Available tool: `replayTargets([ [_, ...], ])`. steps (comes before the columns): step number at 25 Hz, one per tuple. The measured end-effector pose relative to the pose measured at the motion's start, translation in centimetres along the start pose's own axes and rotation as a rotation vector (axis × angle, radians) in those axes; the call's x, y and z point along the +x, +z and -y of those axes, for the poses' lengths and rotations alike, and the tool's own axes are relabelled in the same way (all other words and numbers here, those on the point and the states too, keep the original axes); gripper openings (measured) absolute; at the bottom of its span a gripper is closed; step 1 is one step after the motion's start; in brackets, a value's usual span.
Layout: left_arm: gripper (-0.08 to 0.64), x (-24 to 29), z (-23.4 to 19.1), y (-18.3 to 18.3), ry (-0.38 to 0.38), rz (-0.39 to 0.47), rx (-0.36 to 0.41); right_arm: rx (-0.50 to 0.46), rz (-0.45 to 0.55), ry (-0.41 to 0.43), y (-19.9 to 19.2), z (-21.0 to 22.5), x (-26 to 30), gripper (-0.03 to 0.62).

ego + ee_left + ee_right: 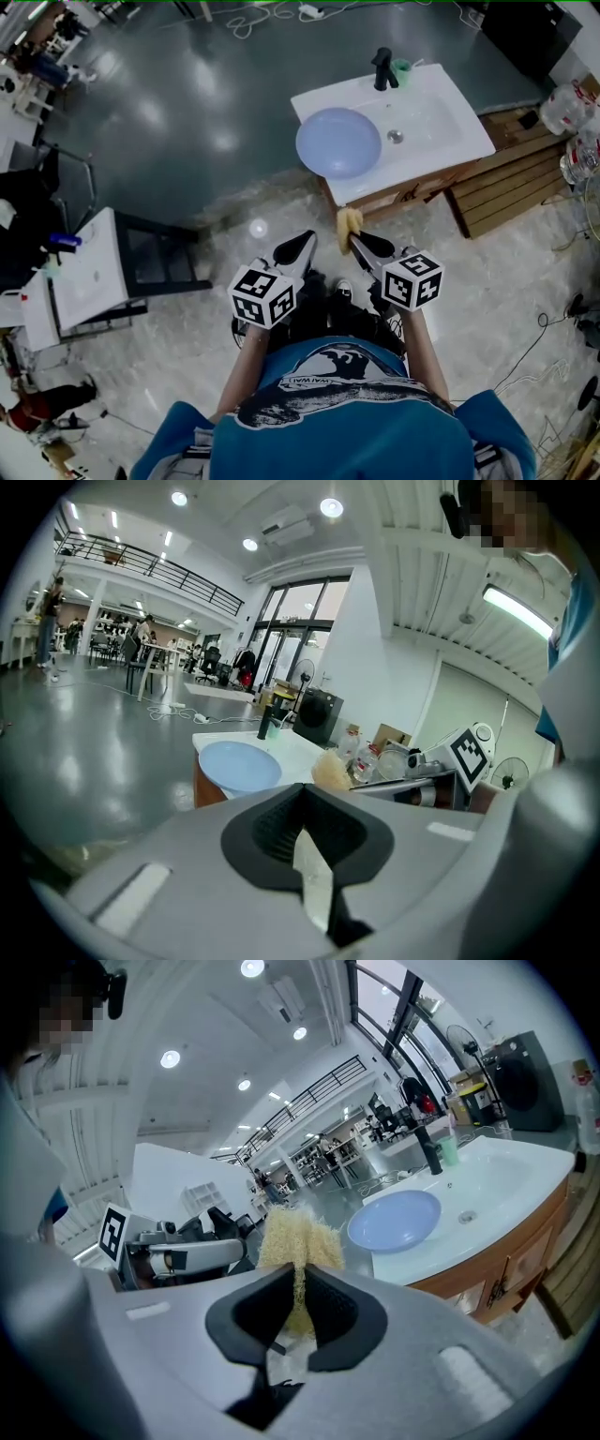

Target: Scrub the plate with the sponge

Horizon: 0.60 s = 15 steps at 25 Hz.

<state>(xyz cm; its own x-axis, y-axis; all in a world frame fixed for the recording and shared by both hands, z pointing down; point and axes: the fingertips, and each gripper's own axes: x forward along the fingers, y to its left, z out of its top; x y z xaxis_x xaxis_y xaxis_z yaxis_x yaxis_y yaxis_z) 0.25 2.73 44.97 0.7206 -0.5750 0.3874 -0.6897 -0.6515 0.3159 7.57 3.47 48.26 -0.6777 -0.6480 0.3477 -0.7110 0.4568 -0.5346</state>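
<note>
Rough fibrous sponge [298, 1241]; smooth matt plate [338, 142]; glossy white sink [442, 111]; wood cabinet [506, 1262].

Glossy grey floor [187, 94], marble-look tiles [525, 281] nearer. Tall windows [300, 621], mezzanine railing [141, 560], ceiling downlights [330, 507] lit. Wooden pallet [506, 178] beside white vanity [469, 141].

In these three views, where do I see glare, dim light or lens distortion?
Head view: rather dim, with pale glare patches on the glossy floor; the plate is clear. Left gripper view: strong fisheye bending and dark corners, with bright ceiling lamps. Right gripper view: the same fisheye curve; the sponge is sharp, and the sink edge looks bowed.
</note>
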Motion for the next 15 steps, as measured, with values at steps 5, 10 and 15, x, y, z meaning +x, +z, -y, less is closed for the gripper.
replayTargets([
  [5,0.012,0.1,-1.8,0.1,0.028,-0.011,-0.03,0.006,-0.023,0.007,0.2,0.3,1.2,0.034],
  [10,0.012,1.8,-4.3,1.7,0.026,0.008,-0.035,0.007,-0.018,-0.009,1.5,1.7,2.8,0.034],
  [15,0.012,4.7,-7.8,4.0,0.037,0.016,-0.006,0.01,-0.009,-0.031,3.9,4.0,5.0,0.034],
])
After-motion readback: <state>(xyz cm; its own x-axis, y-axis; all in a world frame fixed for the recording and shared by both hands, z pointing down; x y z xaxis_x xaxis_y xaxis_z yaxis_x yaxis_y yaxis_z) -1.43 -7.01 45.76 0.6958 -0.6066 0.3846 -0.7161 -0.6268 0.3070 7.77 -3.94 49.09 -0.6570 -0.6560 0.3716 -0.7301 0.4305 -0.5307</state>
